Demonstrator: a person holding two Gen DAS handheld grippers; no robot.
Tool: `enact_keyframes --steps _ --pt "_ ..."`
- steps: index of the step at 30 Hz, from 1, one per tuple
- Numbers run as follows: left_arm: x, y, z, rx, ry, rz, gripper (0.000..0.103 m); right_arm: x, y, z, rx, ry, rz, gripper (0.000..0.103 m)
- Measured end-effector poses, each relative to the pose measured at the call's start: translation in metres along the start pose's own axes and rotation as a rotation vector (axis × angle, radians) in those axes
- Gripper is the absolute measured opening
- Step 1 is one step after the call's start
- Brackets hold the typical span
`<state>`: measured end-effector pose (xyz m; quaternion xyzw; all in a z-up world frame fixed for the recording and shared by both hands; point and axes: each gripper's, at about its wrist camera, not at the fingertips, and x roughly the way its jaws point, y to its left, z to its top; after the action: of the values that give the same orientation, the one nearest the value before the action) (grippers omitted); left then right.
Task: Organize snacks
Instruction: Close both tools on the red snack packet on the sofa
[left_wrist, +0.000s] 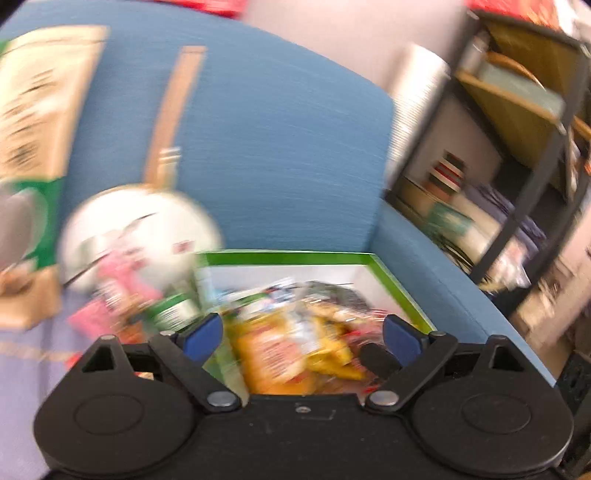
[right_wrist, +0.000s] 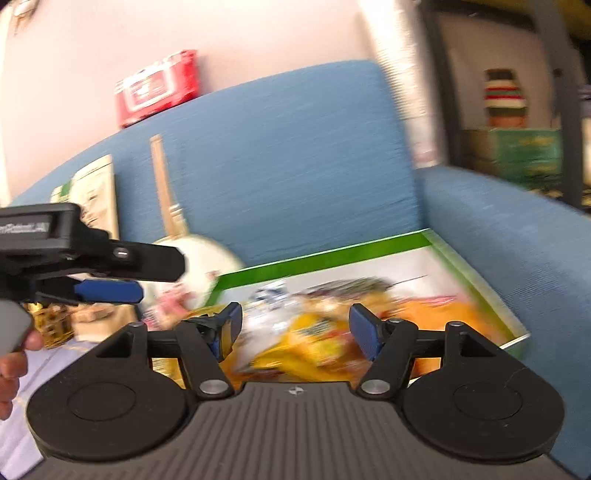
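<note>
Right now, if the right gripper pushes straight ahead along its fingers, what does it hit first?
Likely the pile of snack packets in the green-rimmed box. The right gripper is open, fingers apart, with the yellow packets between and beyond them. Motion blur leaves depth unclear.

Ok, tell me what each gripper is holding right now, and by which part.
Nothing is held. The left gripper and the right gripper both stand open with empty gaps, above the green-rimmed cardboard box of blurred yellow snack packets.
</note>
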<state>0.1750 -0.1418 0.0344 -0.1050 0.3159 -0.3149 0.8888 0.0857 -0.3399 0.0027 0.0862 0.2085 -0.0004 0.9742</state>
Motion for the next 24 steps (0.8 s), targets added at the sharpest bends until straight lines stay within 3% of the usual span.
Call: enact_keyframes --steps 8,13,18,22,23,24 --pt "-0.035 0.088 -0.023 -0.112 0.020 0.207 0.103 0.012 0.072 -0.024 -0.116 0.065 0.215 0.103" --pt "-0.022 0.112 -0.026 -0.158 0.029 0.184 0.103 0.007 0.104 -0.033 -0.264 0.051 0.289 0.101" --pt "0.017 0.106 -0.010 -0.096 0.038 0.181 0.103 0.018 0.107 -0.042 -0.275 0.160 0.336 0.101" --pt "0.046 0.113 -0.009 -0.068 0.109 0.190 0.103 0.024 0.110 -0.050 -0.287 0.229 0.358 0.101" --pt "0.048 0.117 -0.011 -0.073 0.132 0.175 0.092 0.026 0.110 -0.051 -0.280 0.254 0.371 0.102" --pt "0.046 0.121 -0.016 -0.093 0.140 0.159 0.088 0.030 0.111 -0.053 -0.269 0.282 0.379 0.102"
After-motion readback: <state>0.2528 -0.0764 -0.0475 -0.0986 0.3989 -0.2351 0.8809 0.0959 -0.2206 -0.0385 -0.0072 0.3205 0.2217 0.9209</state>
